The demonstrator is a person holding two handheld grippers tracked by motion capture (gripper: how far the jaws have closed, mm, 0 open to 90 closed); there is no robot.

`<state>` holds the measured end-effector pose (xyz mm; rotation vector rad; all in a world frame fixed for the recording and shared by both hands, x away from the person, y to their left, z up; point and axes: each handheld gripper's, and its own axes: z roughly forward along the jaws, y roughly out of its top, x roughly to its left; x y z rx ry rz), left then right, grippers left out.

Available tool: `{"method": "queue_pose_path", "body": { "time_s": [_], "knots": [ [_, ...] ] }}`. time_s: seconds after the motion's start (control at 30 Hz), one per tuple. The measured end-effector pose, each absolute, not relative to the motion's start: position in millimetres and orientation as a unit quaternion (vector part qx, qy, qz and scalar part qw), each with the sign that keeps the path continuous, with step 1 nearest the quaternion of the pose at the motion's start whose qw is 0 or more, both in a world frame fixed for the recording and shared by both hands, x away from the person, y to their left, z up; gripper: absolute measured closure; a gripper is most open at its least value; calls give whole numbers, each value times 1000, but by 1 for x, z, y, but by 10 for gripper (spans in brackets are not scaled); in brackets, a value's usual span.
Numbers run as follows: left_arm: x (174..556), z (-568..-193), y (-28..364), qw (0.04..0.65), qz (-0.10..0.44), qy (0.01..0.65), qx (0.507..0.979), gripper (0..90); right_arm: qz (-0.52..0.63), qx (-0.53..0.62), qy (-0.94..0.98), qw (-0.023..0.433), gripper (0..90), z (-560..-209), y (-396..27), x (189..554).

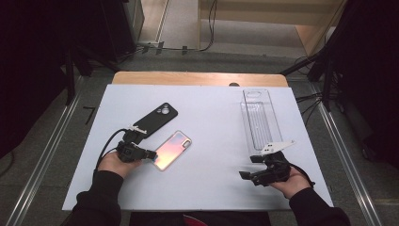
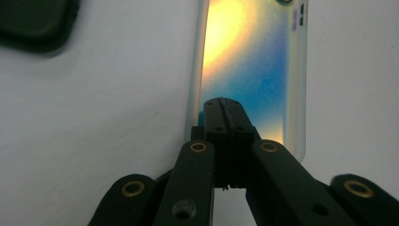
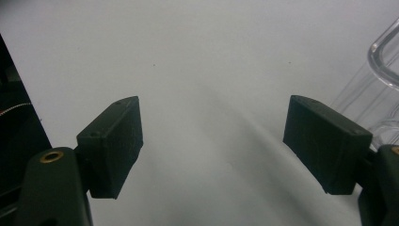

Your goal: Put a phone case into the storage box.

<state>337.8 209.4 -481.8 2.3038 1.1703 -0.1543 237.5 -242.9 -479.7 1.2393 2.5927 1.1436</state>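
Note:
An iridescent phone (image 1: 173,149) lies flat on the white table (image 1: 211,127), its back shining yellow and blue (image 2: 244,61). My left gripper (image 1: 149,154) is shut, jaws pressed together with nothing visible between them. Its tips (image 2: 225,106) sit over the phone's near end; I cannot tell whether they touch it. A black phone (image 1: 157,119) lies just behind, its corner (image 2: 35,21) showing in the left gripper view. My right gripper (image 1: 249,174) is open near the front right, its pads (image 3: 115,141) wide apart over bare table.
A clear plastic tray (image 1: 261,120) lies lengthwise at the right, its near end by my right gripper and its rim (image 3: 383,52) in the right gripper view. A wooden tabletop edge (image 1: 197,78) shows behind the white sheet. Metal rails flank the table.

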Motion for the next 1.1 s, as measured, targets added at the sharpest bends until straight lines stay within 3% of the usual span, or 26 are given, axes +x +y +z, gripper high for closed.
{"method": "queue_pose_path", "body": {
  "time_s": [0.3, 0.43, 0.87, 1.1],
  "knots": [
    [332, -480, 225, 291, -71, 443, 845, 881, 370, 395, 840, 21, 184, -480, -241, 238],
    [329, -471, 230, 336, -79, 443, 827, 851, 374, 399, 837, 20, 184, -479, -242, 238],
    [295, -458, 230, 429, -53, 397, 810, 365, 379, 402, 833, 20, 184, -479, -243, 238],
    [282, -460, 232, 448, -59, 396, 799, 304, 378, 404, 833, 14, 184, -479, -244, 239]
  ]
}}
